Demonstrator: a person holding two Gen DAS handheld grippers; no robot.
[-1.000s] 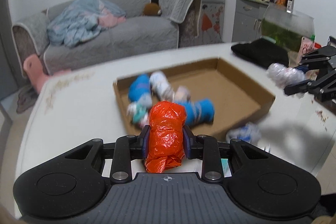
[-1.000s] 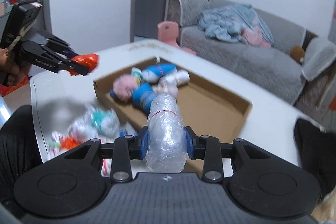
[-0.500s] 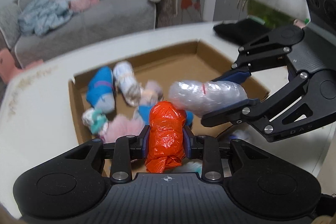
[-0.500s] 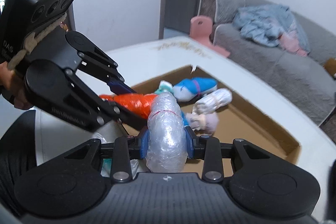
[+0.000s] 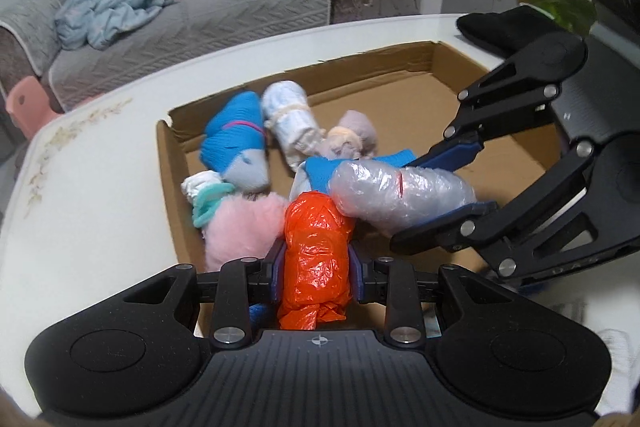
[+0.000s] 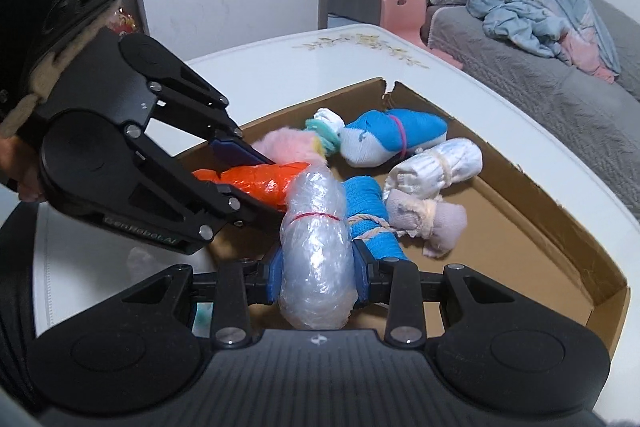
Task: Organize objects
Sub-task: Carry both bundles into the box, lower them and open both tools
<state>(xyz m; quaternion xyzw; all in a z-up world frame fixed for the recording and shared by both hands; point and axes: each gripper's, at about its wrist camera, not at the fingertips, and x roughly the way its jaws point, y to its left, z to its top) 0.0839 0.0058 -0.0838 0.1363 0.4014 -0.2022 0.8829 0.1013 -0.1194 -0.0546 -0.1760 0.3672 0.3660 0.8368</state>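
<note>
Over the cardboard box (image 5: 400, 67), the left gripper (image 5: 316, 263) clamps an orange bag roll (image 5: 316, 259) and the right gripper (image 6: 316, 263) clamps a clear plastic roll (image 6: 316, 259); their tips crowd together, so releasing could knock either roll askew

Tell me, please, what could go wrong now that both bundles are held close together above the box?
The left hand-held gripper and right hand-held gripper converge, so their fingers could knock together. The orange bag and clear bag look slippery and may roll off the crowded pile, perhaps over the cardboard box wall.
</note>
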